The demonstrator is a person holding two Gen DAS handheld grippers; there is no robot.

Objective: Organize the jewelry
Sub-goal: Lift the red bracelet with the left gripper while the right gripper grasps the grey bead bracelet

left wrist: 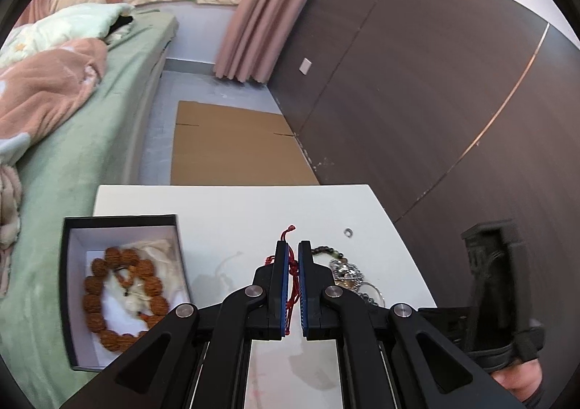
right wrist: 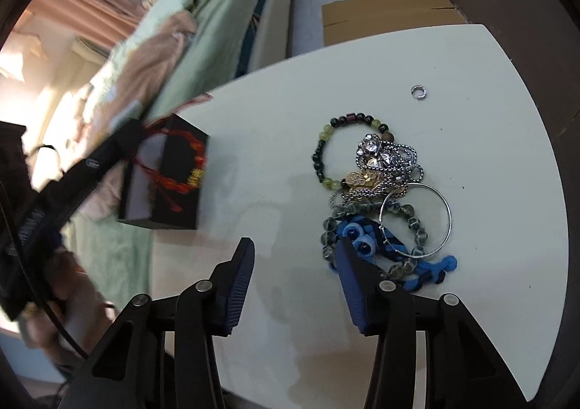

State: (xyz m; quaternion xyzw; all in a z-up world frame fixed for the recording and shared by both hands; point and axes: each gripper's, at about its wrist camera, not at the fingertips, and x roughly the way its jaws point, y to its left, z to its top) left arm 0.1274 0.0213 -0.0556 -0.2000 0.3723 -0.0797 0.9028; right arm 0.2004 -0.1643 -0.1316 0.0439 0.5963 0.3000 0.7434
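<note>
The left tongs [left wrist: 293, 285] pinch a red cord bracelet [left wrist: 293, 278], carrying it toward the box [left wrist: 69, 285] (beads already inside). The right tongs [right wrist: 293, 264] stand spread, empty, beside the jewelry pile [right wrist: 384, 191] on the table [right wrist: 253, 140], ready for another piece.

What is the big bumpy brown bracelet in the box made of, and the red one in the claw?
The brown bracelet looks like dried seeds or carved wood: matte, wrinkled, knobbly beads. The red bracelet in the left claw looks like knotted cord: thin braided strands with frayed ends. The box looks like black card, white inside.
</note>
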